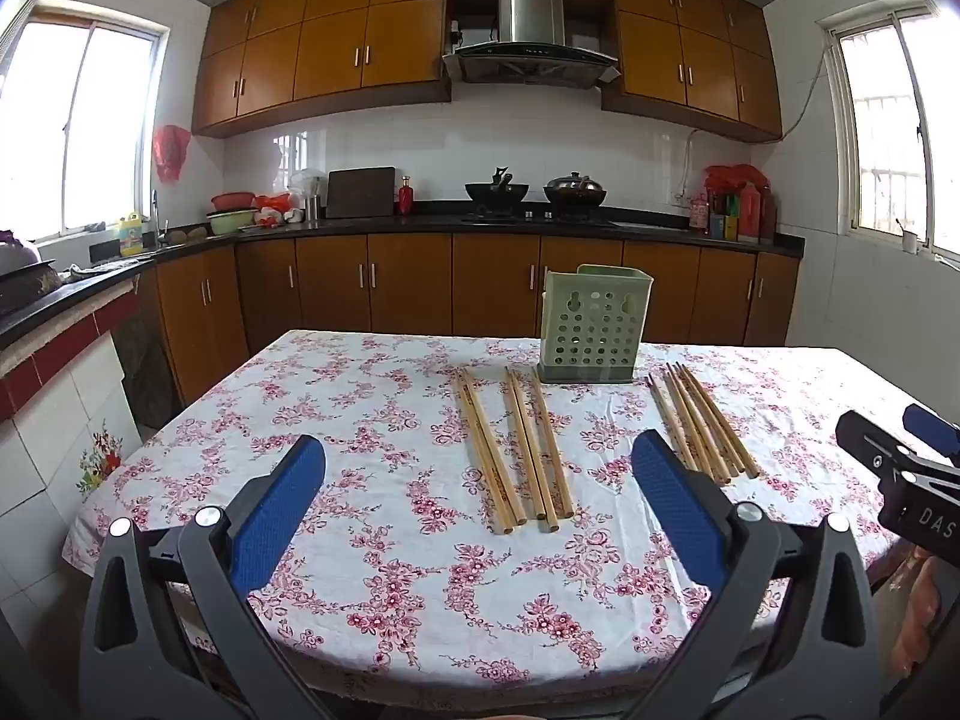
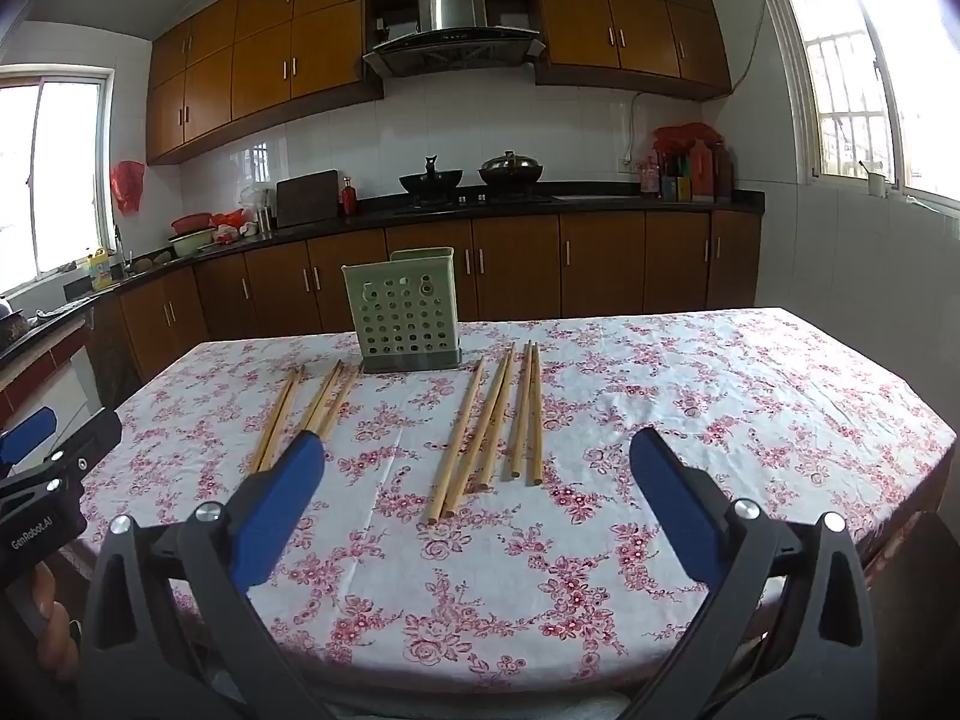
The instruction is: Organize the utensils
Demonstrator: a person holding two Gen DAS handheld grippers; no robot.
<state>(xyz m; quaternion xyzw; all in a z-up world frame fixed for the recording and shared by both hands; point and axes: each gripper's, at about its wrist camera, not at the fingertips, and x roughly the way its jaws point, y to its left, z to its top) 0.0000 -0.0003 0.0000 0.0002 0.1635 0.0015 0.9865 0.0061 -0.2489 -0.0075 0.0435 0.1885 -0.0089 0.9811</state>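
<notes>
Tongs — both agape, empty

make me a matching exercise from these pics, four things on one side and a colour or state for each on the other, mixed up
Things:
1. holder
2. chopsticks
3. tablecloth
4. left gripper

Descriptions:
A. white with red flowers
B. open, holding nothing
C. green, upright, full of holes
D. lying flat in two groups

Pairs: 1-C, 2-D, 3-A, 4-B
</notes>
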